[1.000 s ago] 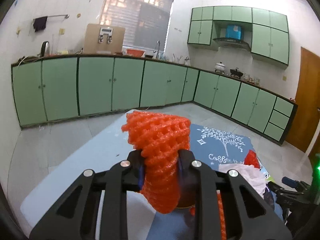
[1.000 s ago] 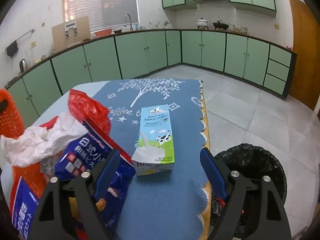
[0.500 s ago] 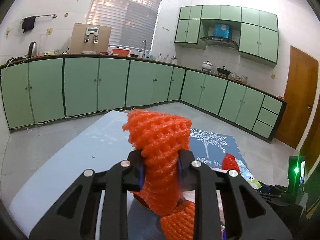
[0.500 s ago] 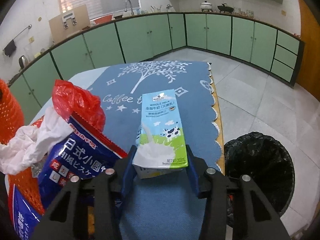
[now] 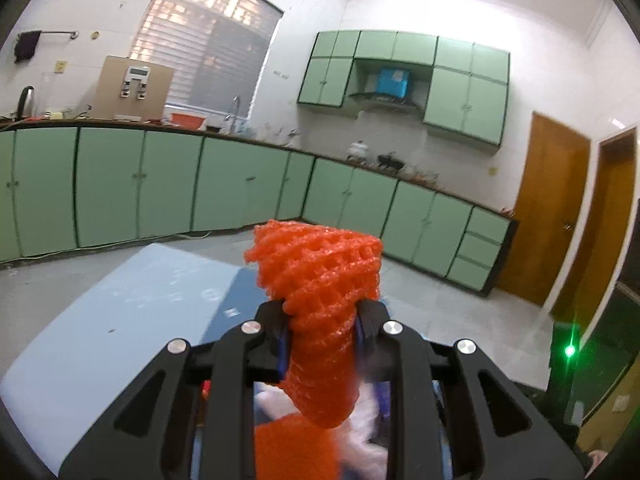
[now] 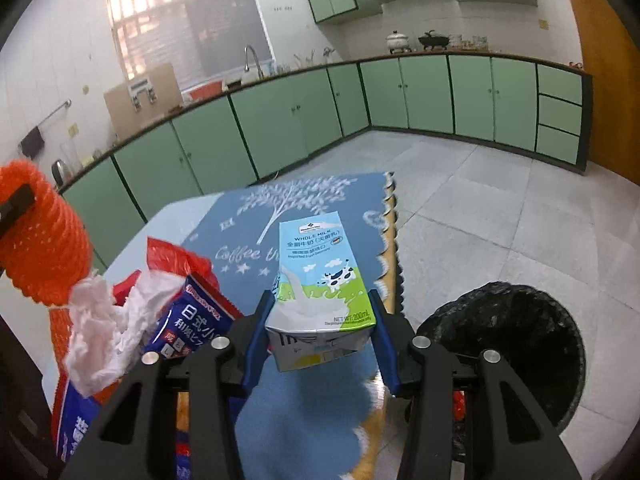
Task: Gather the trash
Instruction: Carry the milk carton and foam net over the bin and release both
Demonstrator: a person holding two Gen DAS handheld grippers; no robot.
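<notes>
My left gripper (image 5: 320, 320) is shut on an orange foam net sleeve (image 5: 320, 280), held up above the table; the same orange foam net sleeve (image 6: 40, 236) shows at the left of the right wrist view. My right gripper (image 6: 322, 320) is shut on a blue and green milk carton (image 6: 320, 276), lifted off the blue tablecloth (image 6: 304, 200). A red and blue snack bag (image 6: 188, 320) with crumpled white tissue (image 6: 104, 340) lies on the table to the carton's left. A bin lined with a black bag (image 6: 508, 344) stands on the floor at the lower right.
Green cabinets (image 6: 440, 96) run along the far walls under a counter with a sink tap (image 6: 250, 60). Grey tiled floor (image 6: 500, 208) lies open beyond the table. Brown doors (image 5: 560, 216) stand at the right. A device with a green light (image 5: 570, 350) sits near the left gripper's right side.
The right gripper's jaws closed on the milk carton and lifted it off the cloth. The left gripper rose and swung right with the foam net still in it.
</notes>
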